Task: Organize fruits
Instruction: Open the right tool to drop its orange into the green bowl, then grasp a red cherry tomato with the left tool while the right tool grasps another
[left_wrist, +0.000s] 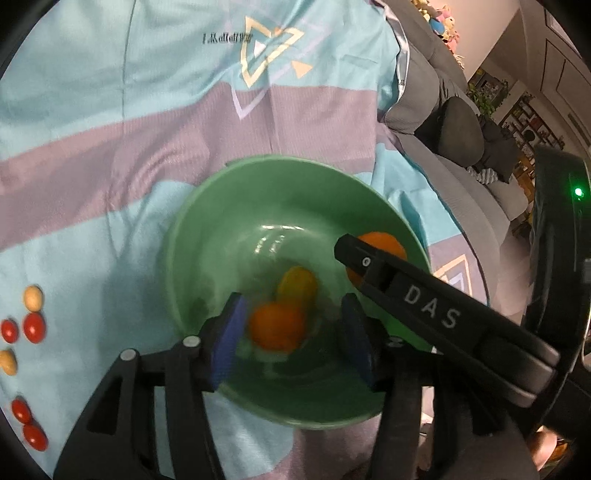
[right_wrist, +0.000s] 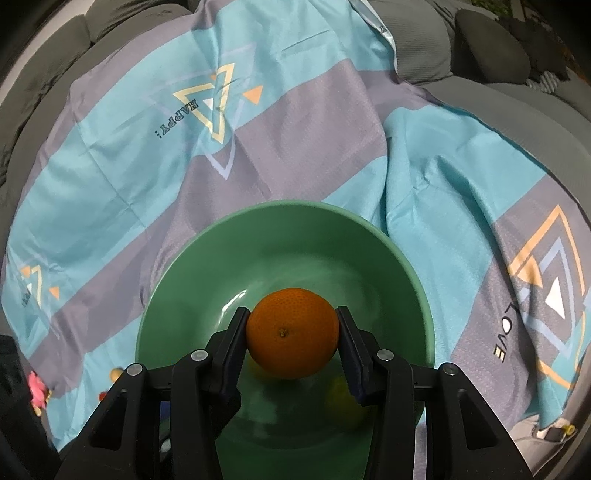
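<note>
Both hand-held grippers (left_wrist: 291, 339) (right_wrist: 291, 332) tilted down — over bowl (right_wrist: 288, 229).

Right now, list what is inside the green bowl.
In the green bowl: an orange fruit and a yellow one on the bottom; another orange between the right claw pads. The claws hide the near bottom.

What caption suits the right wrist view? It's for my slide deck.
Right gripper, an orange between its jaws, above a green bowl on a striped cloth.
</note>
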